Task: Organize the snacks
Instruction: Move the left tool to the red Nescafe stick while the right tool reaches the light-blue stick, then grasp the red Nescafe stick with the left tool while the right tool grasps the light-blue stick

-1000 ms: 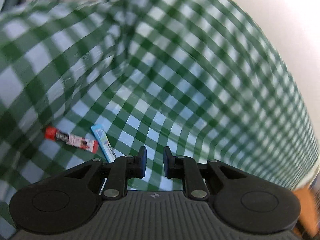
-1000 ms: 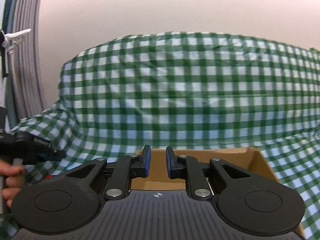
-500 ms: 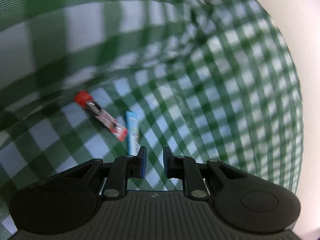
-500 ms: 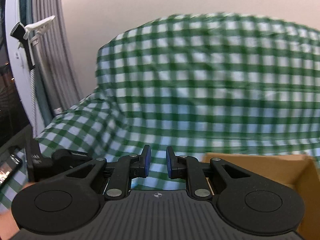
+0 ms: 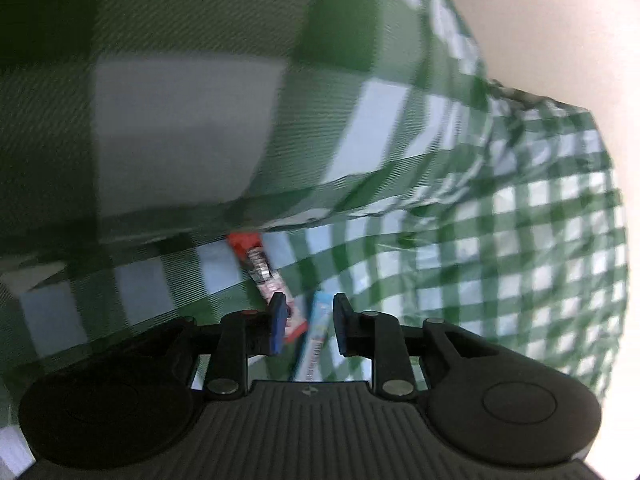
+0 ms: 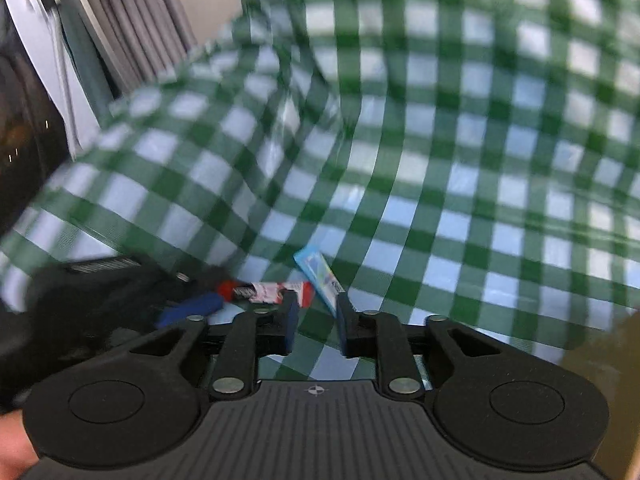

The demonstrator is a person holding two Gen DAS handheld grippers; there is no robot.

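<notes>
Two snack sticks on the checked cloth, both grippers closing in

Red snack bar and blue snack packet lie touching; my left gripper gapes over them, holding nothing; right gripper likewise parted, empty, aimed there; I judge pickup next

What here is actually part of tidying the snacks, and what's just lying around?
Part of the job:
red snack bar
blue snack packet
left gripper
right gripper

Just there:
green checked cloth
grey curtain
</notes>
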